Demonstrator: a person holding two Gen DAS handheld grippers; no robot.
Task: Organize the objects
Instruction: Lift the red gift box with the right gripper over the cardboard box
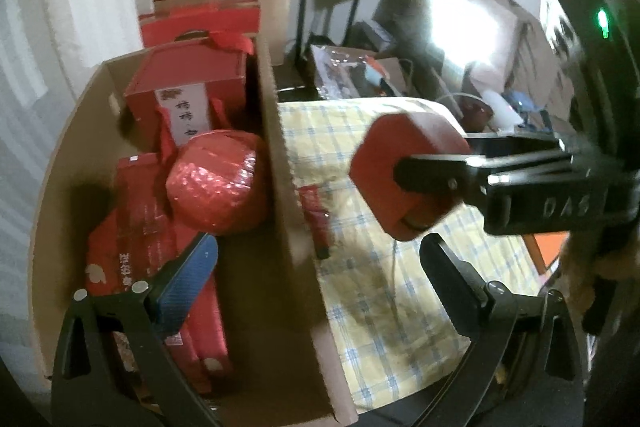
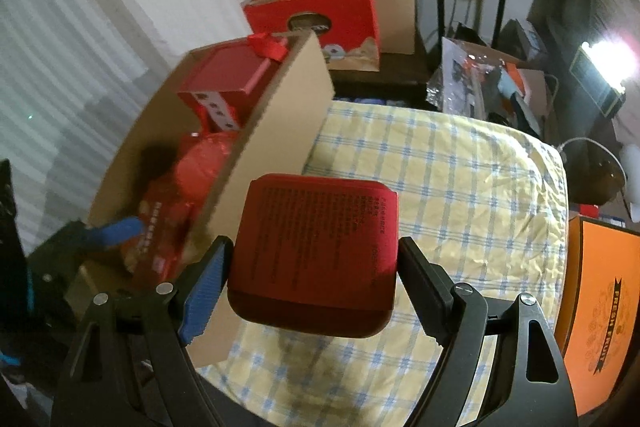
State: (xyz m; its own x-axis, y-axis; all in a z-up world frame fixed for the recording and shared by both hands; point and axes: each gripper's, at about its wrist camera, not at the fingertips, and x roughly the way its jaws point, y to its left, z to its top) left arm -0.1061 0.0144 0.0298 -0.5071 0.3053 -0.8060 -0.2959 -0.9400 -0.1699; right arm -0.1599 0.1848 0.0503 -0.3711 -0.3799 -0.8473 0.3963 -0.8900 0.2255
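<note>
My right gripper is shut on a red box with dark print, its pads pressing the two sides, and holds it in the air above the checked cloth. In the left wrist view the same red box hangs right of the cardboard box, with the right gripper on it. My left gripper is open and straddles the cardboard wall without touching it. Its blue pad is over the red packets inside. The cardboard box holds a round red bundle and a red carton.
A small red packet lies on the cloth against the cardboard wall. An orange fruit box stands at the right. Red gift boxes are stacked behind, and black speaker stands and clutter are beyond the cloth.
</note>
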